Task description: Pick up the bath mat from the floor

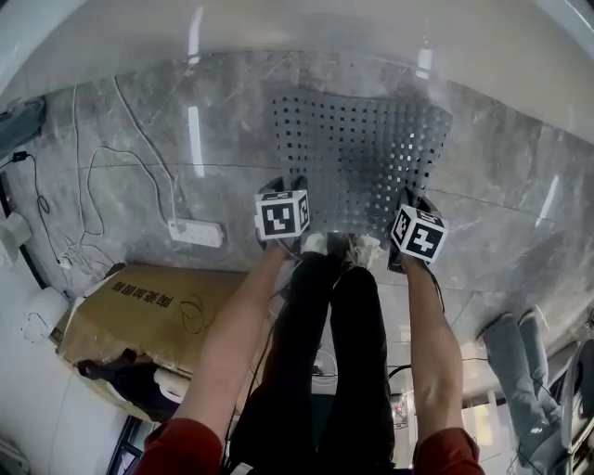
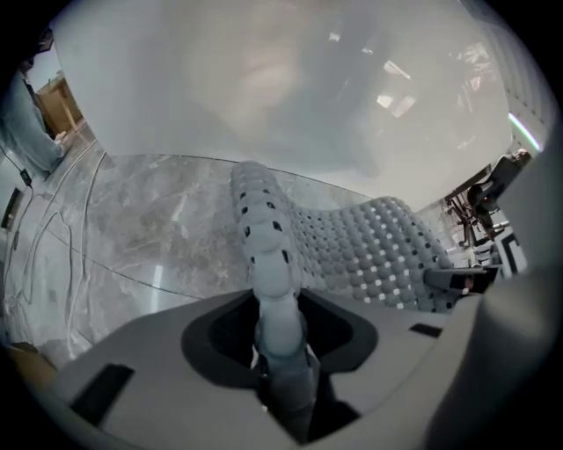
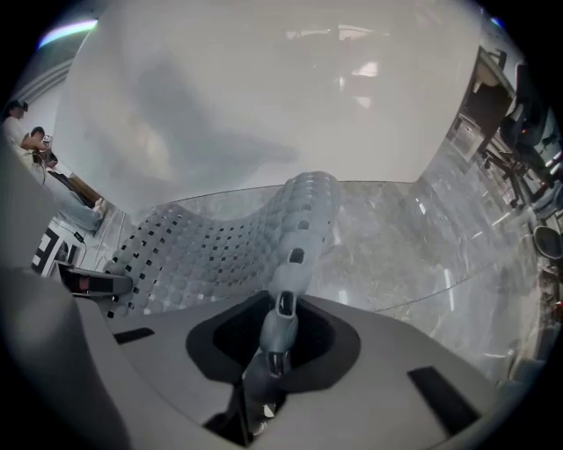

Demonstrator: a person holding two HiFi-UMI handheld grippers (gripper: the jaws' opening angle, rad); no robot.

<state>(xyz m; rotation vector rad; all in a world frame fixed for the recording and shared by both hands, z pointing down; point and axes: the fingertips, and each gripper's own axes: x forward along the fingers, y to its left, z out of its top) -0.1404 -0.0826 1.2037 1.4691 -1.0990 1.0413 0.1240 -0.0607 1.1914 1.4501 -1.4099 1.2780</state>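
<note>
A grey bath mat [image 1: 362, 148] full of square holes lies on the grey marble floor [image 1: 139, 130], its near edge raised off the tiles. My left gripper [image 1: 284, 223] points steeply down and is shut on the mat's near left corner; in the left gripper view the mat [image 2: 369, 246] runs as a folded ridge into the gripper [image 2: 281, 352]. My right gripper [image 1: 416, 243] is shut on the near right corner, where the mat [image 3: 220, 246] curls up between the jaws of the gripper [image 3: 273, 360]. The fingertips are hidden under the marker cubes in the head view.
The person's feet [image 1: 339, 246] stand at the mat's near edge between the grippers. A white power strip [image 1: 196, 232] with trailing cables lies to the left, and a cardboard box [image 1: 139, 315] nearer. Grey slippers [image 1: 520, 362] sit at the right. A pale wall [image 1: 297, 28] rises beyond the mat.
</note>
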